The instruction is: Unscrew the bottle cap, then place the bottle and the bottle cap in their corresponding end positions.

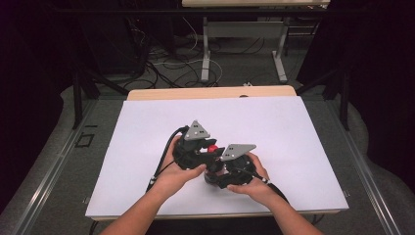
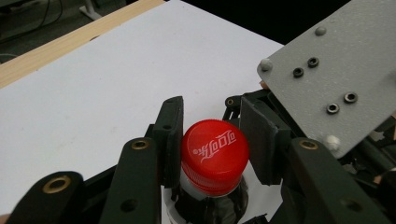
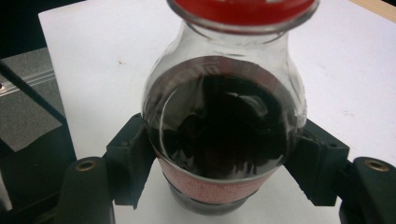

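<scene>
High view shows the two grippers close together a little below the centre of the white worktop [image 1: 274, 127], with a small spot of red, the cap [image 1: 212, 149], between them. The left gripper [image 1: 208, 155], with its grey three-cornered plate, is at about 10 o'clock from this red spot, and the right gripper [image 1: 221, 172] is at about 5 o'clock from it; each one is held by a hand that comes in from the bottom edge. In the left gripper view, the red screw cap [image 2: 215, 156] of a small cola bottle [image 2: 208, 207] stands between the two black jaws, which are closed on it from 9 o'clock and 3 o'clock: the left pad lies on the side of the cap, and the right pad is just at its other side. The plate of the right gripper [image 2: 336, 70] is at 2 o'clock there. In the right gripper view, the bottle [image 3: 224, 121] is upright on the worktop, with dark liquid inside and a red label band low on its body. The right jaws are closed on this body from both sides, at 9 and 3 o'clock, just above the label, and the cap [image 3: 243, 9] is at 12 o'clock.
</scene>
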`<move>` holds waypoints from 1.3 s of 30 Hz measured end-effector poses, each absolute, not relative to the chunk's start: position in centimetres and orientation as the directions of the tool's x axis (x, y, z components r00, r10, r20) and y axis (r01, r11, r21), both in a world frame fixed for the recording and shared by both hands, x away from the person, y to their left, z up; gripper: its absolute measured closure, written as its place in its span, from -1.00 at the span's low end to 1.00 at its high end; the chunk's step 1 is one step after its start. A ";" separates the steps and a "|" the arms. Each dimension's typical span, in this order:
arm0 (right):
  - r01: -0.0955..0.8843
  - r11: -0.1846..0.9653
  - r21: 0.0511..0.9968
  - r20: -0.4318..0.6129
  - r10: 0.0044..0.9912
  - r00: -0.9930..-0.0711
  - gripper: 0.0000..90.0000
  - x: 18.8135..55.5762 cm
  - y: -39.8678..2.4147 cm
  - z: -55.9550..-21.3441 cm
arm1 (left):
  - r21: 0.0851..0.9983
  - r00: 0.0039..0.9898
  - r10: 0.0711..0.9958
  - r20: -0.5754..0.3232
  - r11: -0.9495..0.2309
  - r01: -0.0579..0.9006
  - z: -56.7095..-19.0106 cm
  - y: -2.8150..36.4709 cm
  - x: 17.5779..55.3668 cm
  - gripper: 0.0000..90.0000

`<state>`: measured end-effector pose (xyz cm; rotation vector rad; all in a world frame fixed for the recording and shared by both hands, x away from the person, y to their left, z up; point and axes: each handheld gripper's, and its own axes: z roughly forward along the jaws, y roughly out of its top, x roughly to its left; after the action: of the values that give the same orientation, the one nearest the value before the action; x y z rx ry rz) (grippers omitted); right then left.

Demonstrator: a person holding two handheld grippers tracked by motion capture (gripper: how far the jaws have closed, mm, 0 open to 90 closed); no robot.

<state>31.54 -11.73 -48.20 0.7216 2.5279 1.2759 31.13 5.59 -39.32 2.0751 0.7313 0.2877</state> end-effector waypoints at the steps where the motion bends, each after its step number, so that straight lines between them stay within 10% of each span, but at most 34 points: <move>1: 0.329 0.505 0.798 0.028 0.515 -0.857 -0.33 31.6 -11.8 -48.1 | 0.812 0.797 0.601 -0.066 -0.432 0.393 -39.3 5.6 31.2 0.36; 39: 0.371 0.440 0.818 0.020 0.622 -0.783 -0.33 33.9 -14.2 -47.7 | 0.806 0.624 0.767 -0.148 -0.272 0.526 -41.7 13.7 34.3 0.36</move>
<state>33.86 -14.16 -47.70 0.8556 2.4114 1.2637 34.29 13.73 -41.74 1.9500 1.0216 0.3394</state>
